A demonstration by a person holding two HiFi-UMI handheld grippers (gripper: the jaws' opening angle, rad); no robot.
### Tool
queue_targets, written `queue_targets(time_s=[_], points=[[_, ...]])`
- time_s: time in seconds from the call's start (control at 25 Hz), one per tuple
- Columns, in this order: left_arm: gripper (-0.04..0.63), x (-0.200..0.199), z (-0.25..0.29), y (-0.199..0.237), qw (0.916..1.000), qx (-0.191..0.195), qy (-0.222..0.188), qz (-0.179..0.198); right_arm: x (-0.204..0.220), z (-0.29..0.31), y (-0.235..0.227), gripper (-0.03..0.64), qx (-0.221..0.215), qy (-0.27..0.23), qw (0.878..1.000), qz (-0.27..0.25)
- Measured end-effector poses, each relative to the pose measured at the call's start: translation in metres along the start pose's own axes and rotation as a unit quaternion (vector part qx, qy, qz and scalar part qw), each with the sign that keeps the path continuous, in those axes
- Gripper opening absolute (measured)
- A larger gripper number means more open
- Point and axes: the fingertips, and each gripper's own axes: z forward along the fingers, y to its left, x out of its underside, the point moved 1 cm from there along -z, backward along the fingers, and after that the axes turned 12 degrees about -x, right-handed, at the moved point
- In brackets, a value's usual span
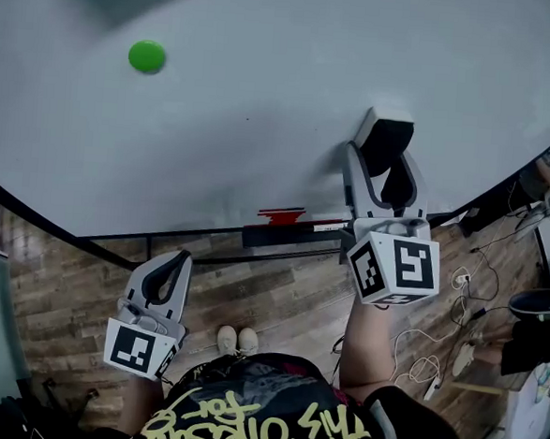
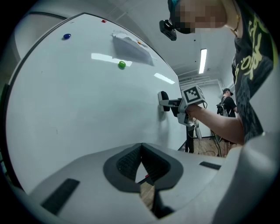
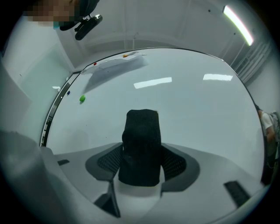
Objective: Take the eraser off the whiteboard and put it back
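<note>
the right gripper (image 1: 382, 163) has its 2 jaws clamped on the black eraser (image 3: 141, 146), whose far end meets the whiteboard (image 1: 264, 101) low on its right part, well apart from the green magnet (image 1: 146, 57). the left gripper (image 2: 141, 165) hangs below the board's lower edge, jaws pressed together with nothing between them.

An office or lab: large whiteboard (image 1: 264, 101) (magnets on it), cables (image 1: 457, 302) across wood floor.
</note>
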Motion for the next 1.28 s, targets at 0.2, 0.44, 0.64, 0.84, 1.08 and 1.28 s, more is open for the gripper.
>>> queue_targets(time_s=[0.2,0.44,0.64,0.84,1.08,1.28], points=[[0.008,-0.0018,-0.0024,0.0016,1.0,-0.004,-0.004,0.003,-0.0013,-0.0003,0.0005,0.252,0.0,-0.006,1.0,0.007],[0.008,-0.0019,-0.0039,0.0046,0.9999,-0.01,-0.005,0.009,0.0,-0.0006,-0.0019,0.252,0.008,-0.013,1.0,0.006],[0.008,-0.0035,-0.0056,0.0063,0.9998,-0.014,-0.007,0.01,0.0,-0.0016,-0.0028,0.25,0.008,-0.021,1.0,0.005],[0.008,-0.0028,-0.0081,0.0096,0.9996,-0.016,-0.008,0.019,0.0,-0.0027,-0.0022,0.249,0.009,-0.025,1.0,0.005],[0.008,-0.0031,-0.0065,0.0072,0.9992,-0.007,-0.015,0.037,-0.0002,-0.0034,-0.0031,0.247,0.012,-0.018,1.0,0.007],[0.008,-0.005,-0.0067,0.0088,0.9993,-0.013,-0.008,0.035,-0.0059,-0.0051,0.0001,0.247,0.007,-0.029,1.0,0.01]])
